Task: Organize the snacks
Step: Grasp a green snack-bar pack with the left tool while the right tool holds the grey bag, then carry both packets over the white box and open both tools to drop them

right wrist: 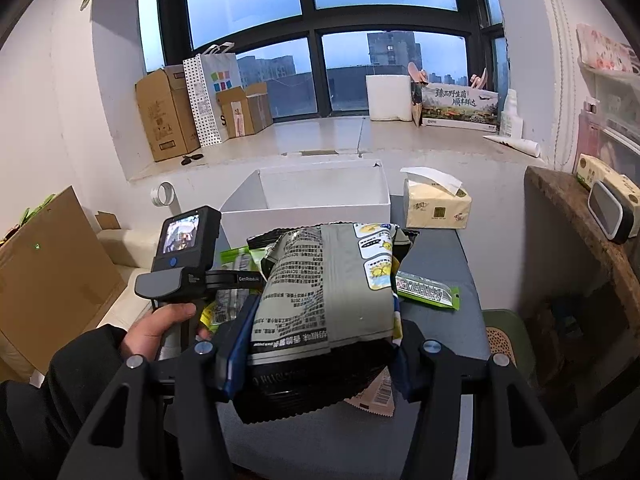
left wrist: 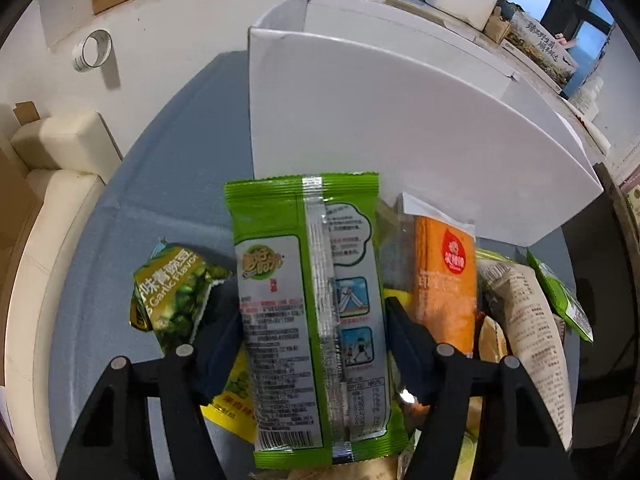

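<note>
A green snack packet (left wrist: 280, 280) lies lengthwise between the fingers of my left gripper (left wrist: 310, 300), printed back up, and both pads sit against its long edges. It rests over a pile of snacks in front of an open white box (left wrist: 400, 128). My right gripper (right wrist: 326, 320) is shut on a grey and black snack bag (right wrist: 320, 288) and holds it above the table, short of the same white box (right wrist: 304, 208). In the right wrist view a hand (right wrist: 160, 328) grips the left tool's screen housing (right wrist: 184, 240) at the left.
A garlic pea packet (left wrist: 176, 292), an orange packet (left wrist: 444, 280) and a pale printed bag (left wrist: 532, 340) lie around the left gripper. Another green packet (right wrist: 426, 288) lies on the blue-grey table (right wrist: 440, 320). A tissue pack (right wrist: 436, 206) stands right of the box, a tape roll (right wrist: 162, 194) to its left.
</note>
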The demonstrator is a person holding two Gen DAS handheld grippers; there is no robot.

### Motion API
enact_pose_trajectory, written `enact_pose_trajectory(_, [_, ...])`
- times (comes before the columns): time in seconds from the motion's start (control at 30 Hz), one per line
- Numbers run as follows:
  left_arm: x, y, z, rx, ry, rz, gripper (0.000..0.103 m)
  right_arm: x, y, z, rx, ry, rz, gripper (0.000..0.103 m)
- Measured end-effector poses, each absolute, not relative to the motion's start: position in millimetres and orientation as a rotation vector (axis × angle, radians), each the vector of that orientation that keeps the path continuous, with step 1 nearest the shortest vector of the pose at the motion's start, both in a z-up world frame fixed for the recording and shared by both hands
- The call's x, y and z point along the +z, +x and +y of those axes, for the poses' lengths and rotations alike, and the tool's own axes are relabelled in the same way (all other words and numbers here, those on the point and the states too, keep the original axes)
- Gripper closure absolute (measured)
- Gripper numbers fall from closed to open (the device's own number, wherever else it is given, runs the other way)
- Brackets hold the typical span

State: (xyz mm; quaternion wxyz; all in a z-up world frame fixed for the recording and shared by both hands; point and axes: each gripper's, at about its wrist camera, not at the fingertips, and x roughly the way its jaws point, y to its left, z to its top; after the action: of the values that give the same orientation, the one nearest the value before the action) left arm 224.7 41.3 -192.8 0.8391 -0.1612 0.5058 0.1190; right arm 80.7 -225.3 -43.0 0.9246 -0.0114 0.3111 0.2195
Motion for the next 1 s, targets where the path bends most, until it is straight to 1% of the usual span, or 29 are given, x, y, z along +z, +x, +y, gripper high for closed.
enact_pose_trajectory(0.1, [-188.8, 220.6, 37.4, 0.248, -0.311, 1.069, 0.035, -43.1, 80.2, -225.1, 0.451, -0.019, 0.641, 0.042])
enact_pose_trajectory(0.2, [-175.6, 208.8, 36.1, 0.242, -0.298, 1.034, 0.035, -44.3, 79.8, -224.5, 0.453, -0.023, 0.643, 0.042])
enact_pose_trajectory(0.43, [-117.5, 166.7, 17.5, 0.23, -0.118, 0.825, 0.035, -51.6, 86.4, -223.5, 0.456, -0.011, 0.653, 0.042])
enact_pose_trajectory(0.57, [-78.3, 155.0, 17.4, 0.2, -0.089, 0.749, 0.035, -57.2, 96.2, -221.1, 0.457, -0.002, 0.661, 0.042])
enact_pose_trajectory(0.67, [-60.5, 157.4, 21.4, 0.162, -0.114, 0.737, 0.035, -58.3, 107.6, -219.2, 0.463, 0.017, 0.662, 0.042])
enact_pose_trajectory(0.83, [-29.6, 193.2, 31.9, 0.119, -0.157, 0.732, 0.035, -42.5, 146.9, -211.9, 0.48, 0.046, 0.628, 0.042])
enact_pose_trajectory(1.0, [-14.9, 262.1, 47.3, 0.076, -0.201, 0.772, 0.035, -26.8, 219.0, -199.6, 0.488, 0.085, 0.631, 0.042])
